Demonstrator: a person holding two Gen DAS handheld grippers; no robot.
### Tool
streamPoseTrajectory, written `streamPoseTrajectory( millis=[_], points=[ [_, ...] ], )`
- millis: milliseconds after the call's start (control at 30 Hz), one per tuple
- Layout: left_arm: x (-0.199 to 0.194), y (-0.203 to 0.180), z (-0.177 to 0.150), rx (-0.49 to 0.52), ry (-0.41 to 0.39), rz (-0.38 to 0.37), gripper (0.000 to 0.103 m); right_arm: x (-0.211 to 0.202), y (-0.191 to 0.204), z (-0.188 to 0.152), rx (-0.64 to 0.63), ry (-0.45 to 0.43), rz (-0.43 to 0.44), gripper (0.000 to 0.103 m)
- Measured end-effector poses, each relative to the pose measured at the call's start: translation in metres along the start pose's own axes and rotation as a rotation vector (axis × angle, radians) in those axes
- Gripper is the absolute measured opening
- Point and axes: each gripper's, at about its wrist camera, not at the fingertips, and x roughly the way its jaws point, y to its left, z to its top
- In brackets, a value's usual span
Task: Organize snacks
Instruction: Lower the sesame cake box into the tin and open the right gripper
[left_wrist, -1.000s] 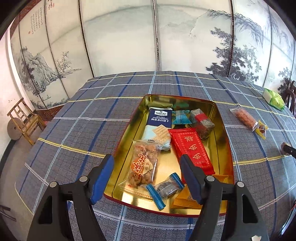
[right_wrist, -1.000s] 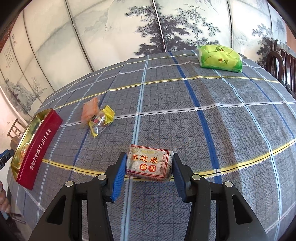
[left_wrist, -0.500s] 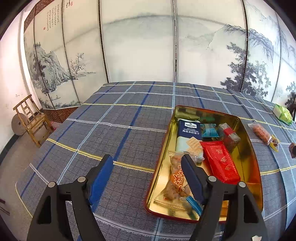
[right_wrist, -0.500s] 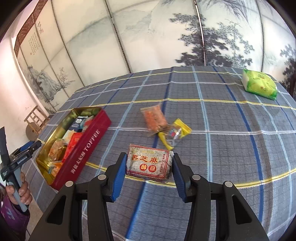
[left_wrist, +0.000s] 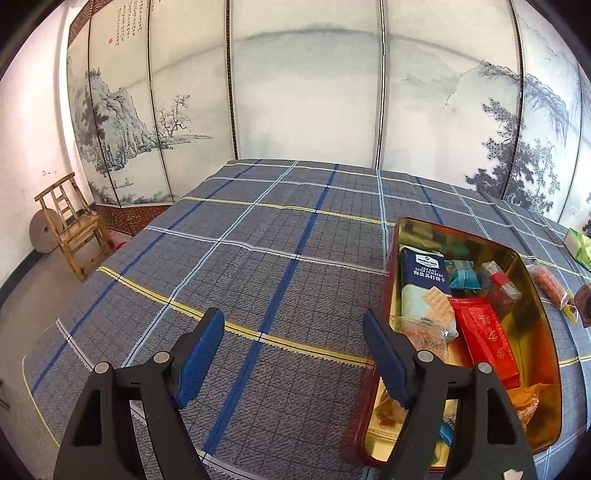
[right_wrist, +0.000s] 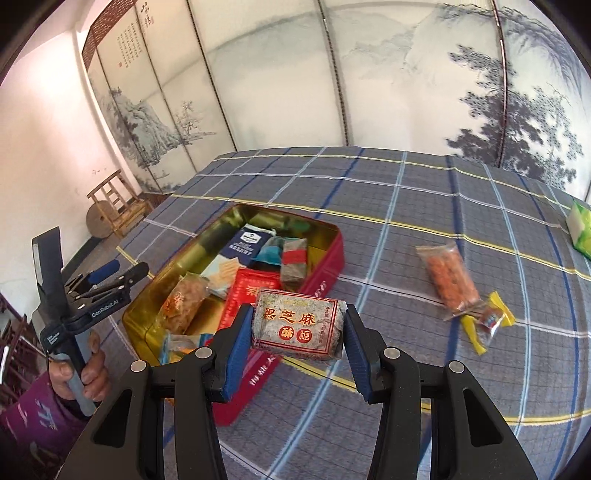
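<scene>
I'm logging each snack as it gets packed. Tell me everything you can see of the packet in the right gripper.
The sesame candy packet is a small rectangular block in crinkly clear wrap, speckled grey-brown inside, with a red-bordered label, red characters and two red round seals. It faces the camera, roughly level, clamped at its two short ends by the blue pads of the right gripper, held in the air above the near corner of the red tin. Nothing else touches it.

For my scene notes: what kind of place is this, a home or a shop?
Probably a room in a home, though that is not certain. A painted folding screen stands behind a table under a plaid cloth, and an old wooden chair sits by the white wall.
</scene>
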Motion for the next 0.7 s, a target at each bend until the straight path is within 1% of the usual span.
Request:
streamPoseTrajectory(
  millis=[233,400,600,700],
  points=[
    [0.007,0.013,0.000,-0.070,0.021,-0.035,0.075,0.026,0.029,0.017,-0.036,0.025,0.041,0.049],
    [0.009,0.020,-0.002,-0.106,0.031,-0.043,0.075,0.045,0.045,0.024,-0.054,0.045,0.062,0.049],
    [0.008,0.020,-0.001,-0.112,0.022,-0.039,0.075,0.065,0.054,0.028,-0.044,0.073,0.083,0.049],
    [0.006,0.021,-0.002,-0.115,0.017,-0.034,0.079,0.072,0.059,0.028,-0.049,0.082,0.085,0.049]
  ],
)
